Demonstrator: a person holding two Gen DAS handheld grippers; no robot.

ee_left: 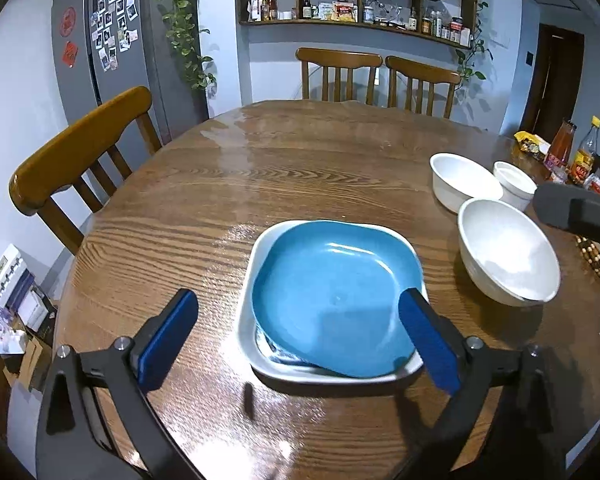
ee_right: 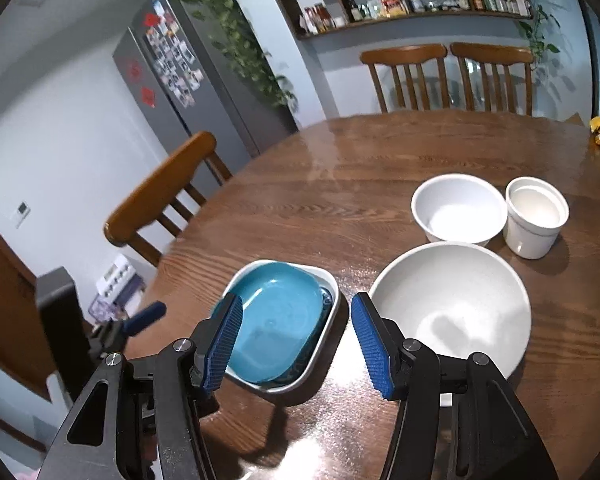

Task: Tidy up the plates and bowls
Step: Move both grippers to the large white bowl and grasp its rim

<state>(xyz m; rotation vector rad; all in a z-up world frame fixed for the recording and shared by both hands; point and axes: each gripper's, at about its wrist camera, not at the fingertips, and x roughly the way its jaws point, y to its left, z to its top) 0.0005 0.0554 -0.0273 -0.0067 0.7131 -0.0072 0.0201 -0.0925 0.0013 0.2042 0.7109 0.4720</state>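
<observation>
Blue glazed ceramic, in the form of a rounded-square plate [ee_left: 332, 296], is seen resting inside a white rounded-square dish [ee_left: 256, 264] on the round brown wooden counter [ee_left: 260, 168]. The blue plate is tilted slightly within the dish, and a patterned blue surface is glimpsed beneath its near edge; what it belongs to cannot be told.

The left gripper [ee_left: 296, 340] is held over the near side of this stack with its blue-padded fingers [ee_left: 168, 340] spread wide and released; nothing is grasped. 1 finger is seen over the counter to the left of the dish, the other over the right part of the blue plate.

The right gripper [ee_right: 296, 344] is likewise released, its ribbed blue fingers [ee_right: 370, 350] parted, with the white dish's right edge and bare counter seen between them.

To the right of the stack, 3 white vessels are grouped closely. A large white round bowl [ee_right: 452, 308] is nearest, and nothing is seen in it. Behind it stand a smaller white round bowl [ee_right: 458, 208] and a white cylindrical cup [ee_right: 536, 216], just beside each other, both showing only white interiors.

Sauce bottles [ee_left: 572, 152] are seen at the counter's far right edge.
</observation>
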